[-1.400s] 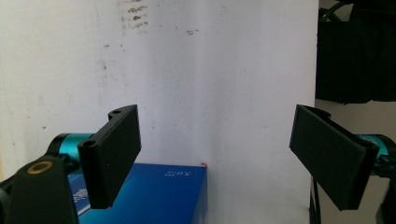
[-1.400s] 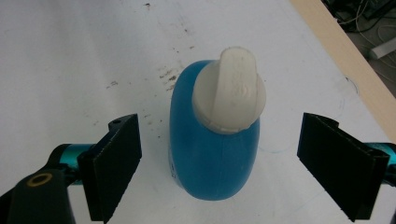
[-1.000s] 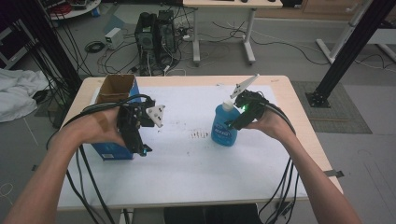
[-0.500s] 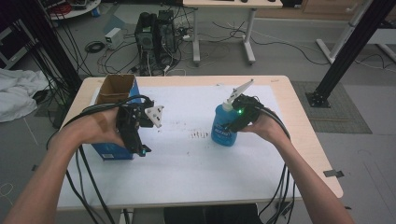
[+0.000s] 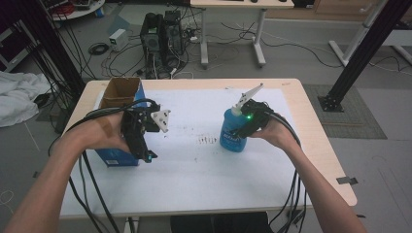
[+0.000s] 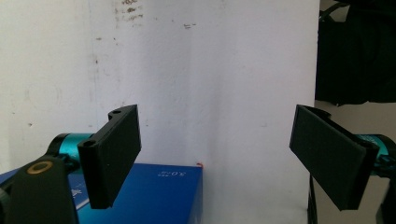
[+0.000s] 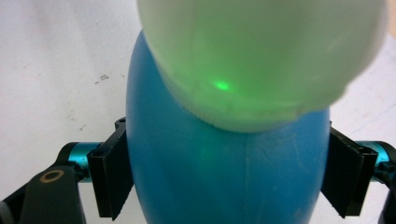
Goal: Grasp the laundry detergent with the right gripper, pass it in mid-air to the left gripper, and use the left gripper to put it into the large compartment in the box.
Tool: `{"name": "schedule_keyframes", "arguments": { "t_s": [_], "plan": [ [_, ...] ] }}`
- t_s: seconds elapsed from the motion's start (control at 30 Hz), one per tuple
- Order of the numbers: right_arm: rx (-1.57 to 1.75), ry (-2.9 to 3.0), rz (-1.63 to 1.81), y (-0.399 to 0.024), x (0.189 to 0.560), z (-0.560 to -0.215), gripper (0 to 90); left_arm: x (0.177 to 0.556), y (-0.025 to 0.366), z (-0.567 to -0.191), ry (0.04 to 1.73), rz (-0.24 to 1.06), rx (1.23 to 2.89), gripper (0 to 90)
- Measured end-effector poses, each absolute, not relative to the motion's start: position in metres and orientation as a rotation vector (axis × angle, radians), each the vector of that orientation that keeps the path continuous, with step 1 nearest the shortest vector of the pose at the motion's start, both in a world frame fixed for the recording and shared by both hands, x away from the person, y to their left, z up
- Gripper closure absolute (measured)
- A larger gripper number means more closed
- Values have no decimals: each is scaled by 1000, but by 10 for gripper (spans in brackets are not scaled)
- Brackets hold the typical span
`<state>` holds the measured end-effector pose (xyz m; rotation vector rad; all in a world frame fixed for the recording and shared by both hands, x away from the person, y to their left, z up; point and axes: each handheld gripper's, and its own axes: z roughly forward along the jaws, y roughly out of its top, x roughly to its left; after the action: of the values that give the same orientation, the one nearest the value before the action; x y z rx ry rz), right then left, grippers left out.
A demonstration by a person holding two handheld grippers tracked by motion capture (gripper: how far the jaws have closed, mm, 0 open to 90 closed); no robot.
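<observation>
At the centre right of the high view, the right gripper [image 5: 239, 127] has its 2 jaws pressed against both sides of a blue bottle [image 5: 233, 132] that seems to stand on the white tabletop [image 5: 204, 170]. At centre left, the left gripper [image 5: 145, 154] gapes wide over a blue box [image 5: 116, 156], holding nothing.
</observation>
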<state>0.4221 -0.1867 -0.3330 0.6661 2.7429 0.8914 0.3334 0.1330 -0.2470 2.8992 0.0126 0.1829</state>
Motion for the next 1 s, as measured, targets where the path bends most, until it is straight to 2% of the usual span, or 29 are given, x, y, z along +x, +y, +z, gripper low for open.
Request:
{"name": "schedule_keyframes", "arguments": {
  "t_s": [0.3,0.37,1.0],
  "plan": [
    [671,2747,892,-186,422,-335,192,333,134,-249,19,173,2887,166],
    [642,2746,899,-186,423,-335,229,332,135,-249,28,176,2886,166],
    [662,2750,897,-184,423,-337,279,333,135,-250,29,176,2883,166]
  ]
}}
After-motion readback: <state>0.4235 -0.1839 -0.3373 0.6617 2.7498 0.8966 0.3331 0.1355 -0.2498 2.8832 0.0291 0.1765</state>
